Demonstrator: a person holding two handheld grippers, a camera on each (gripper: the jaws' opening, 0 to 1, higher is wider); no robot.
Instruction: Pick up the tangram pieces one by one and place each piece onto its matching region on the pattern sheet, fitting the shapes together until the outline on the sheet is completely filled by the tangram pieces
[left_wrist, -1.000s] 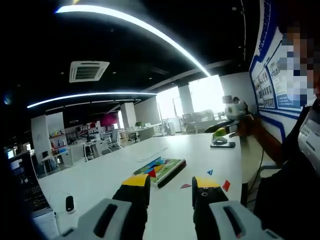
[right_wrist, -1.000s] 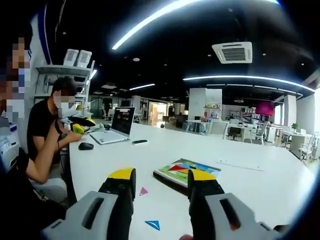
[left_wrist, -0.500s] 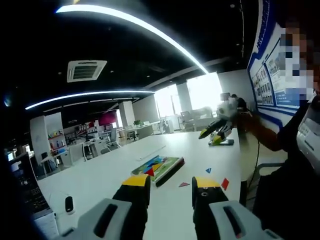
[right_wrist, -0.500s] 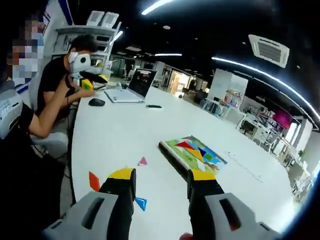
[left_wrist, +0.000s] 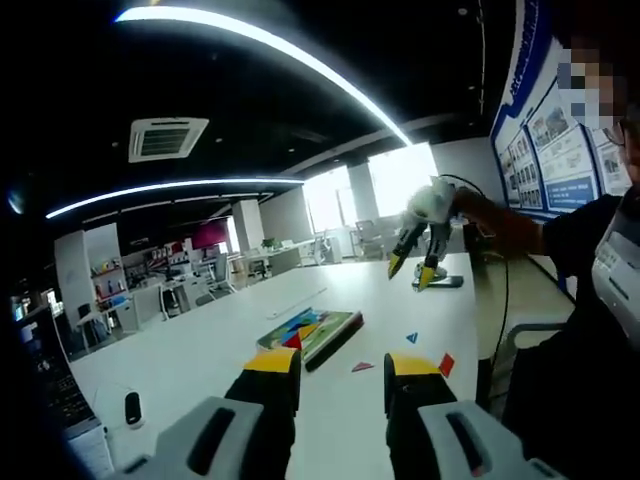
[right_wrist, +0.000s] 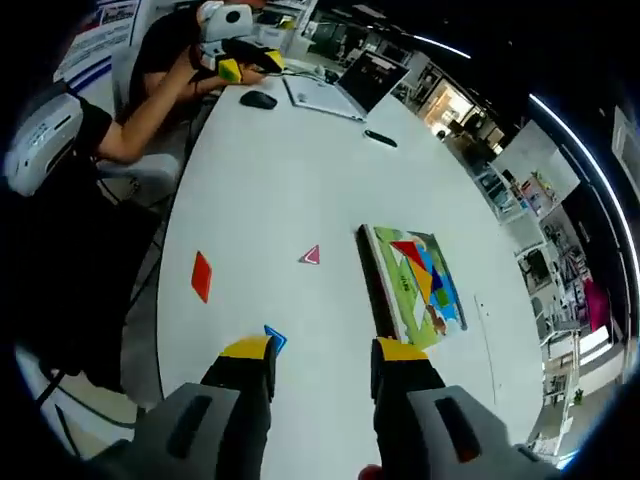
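in the right gripper view the right claw (right_wrist: 312, 352) has swung from a level look to a steep downward one, jaws apart and holding nothing. left to right across the white tabletop (right_wrist: 260, 180): orange piece (right_wrist: 202, 275) at centre left, blue triangle (right_wrist: 275, 338) by the left jaw, pink triangle (right_wrist: 311, 255), pattern sheet (right_wrist: 420, 285) centre right. the blue triangle looks the likely first pick. the left claw (left_wrist: 340, 368) hangs open.

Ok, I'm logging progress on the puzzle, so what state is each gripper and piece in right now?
Left gripper: open, holding nothing.
Right gripper: open, holding nothing.
Orange parallelogram piece: loose on the white table.
Pink triangle piece: loose, beside the sheet.
Blue triangle piece: loose, near the jaws.
Pattern sheet: partly filled.
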